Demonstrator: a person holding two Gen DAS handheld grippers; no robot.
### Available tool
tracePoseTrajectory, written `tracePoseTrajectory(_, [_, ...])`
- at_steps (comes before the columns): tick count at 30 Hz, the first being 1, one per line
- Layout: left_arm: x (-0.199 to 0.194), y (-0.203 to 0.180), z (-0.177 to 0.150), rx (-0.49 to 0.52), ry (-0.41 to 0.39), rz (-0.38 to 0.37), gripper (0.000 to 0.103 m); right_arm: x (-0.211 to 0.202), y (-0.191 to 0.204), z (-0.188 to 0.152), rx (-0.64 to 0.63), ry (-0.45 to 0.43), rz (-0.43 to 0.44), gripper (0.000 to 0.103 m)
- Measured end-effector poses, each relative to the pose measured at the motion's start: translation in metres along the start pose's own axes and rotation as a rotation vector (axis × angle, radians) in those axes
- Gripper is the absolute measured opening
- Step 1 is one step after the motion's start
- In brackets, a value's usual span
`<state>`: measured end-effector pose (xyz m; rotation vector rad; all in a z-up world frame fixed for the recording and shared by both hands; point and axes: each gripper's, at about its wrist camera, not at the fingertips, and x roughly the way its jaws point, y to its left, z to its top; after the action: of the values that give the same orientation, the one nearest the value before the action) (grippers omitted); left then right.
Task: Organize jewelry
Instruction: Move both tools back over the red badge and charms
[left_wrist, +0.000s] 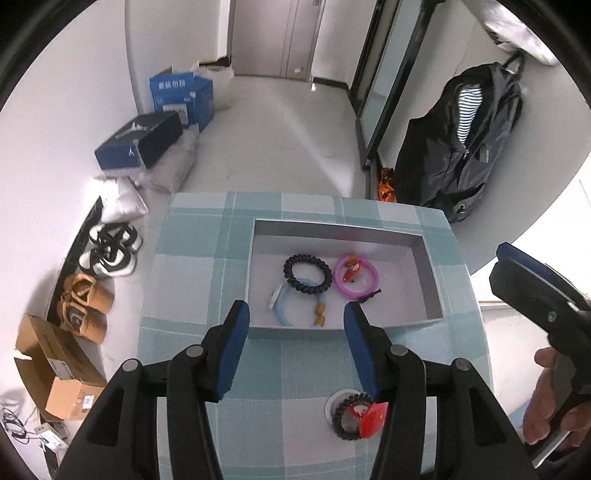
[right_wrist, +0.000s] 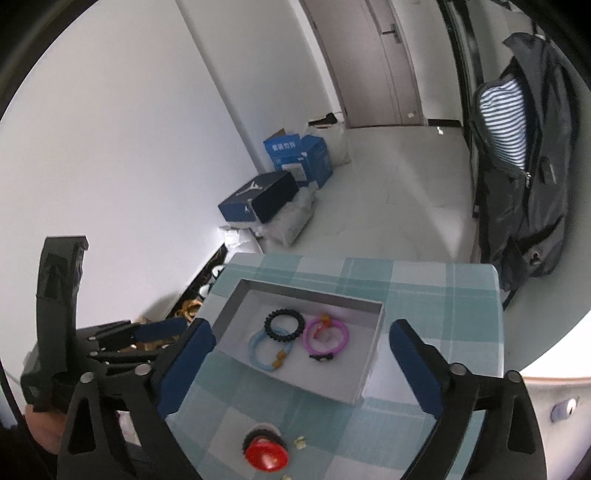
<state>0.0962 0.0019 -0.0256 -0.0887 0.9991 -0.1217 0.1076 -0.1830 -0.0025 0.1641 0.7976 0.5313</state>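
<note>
Tray (left_wrist: 428, 273) sits on the checked table (left_wrist: 184, 280), just ahead of both grippers. In it lie 3 bracelets: black (left_wrist: 308, 273), light blue (left_wrist: 286, 306), pink (left_wrist: 356, 277).

Left gripper (left_wrist: 295, 314): jaws partly open, nothing between the pads, tips over the tray's near rim, pitched steeply down.

Right gripper (right_wrist: 301, 338): jaws wide open, empty, tilted down at the tray.

A dark beaded bracelet with a red piece (left_wrist: 360, 415) lies on the table nearer than the tray, partly hidden by the left gripper's right finger; blurred in the right wrist view.
</note>
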Motion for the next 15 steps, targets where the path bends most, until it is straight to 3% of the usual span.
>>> tracePoseTrajectory(9, [-0.021, 0.004, -0.028, -0.02, -0.03, 0.041, 0.049, -0.017, 0.011, -0.024, -0.02, 0.01, 0.008, 0.099])
tracePoseTrajectory(11, [-0.025, 0.002, -0.041, -0.03, -0.03, 0.036, 0.069, -0.02, 0.008, -0.029, -0.012, 0.025, 0.027, 0.099])
tracePoseTrajectory(15, [-0.032, -0.006, -0.077, -0.047, -0.021, 0.019, 0.074, -0.02, 0.002, -0.042, -0.021, 0.067, 0.018, 0.098])
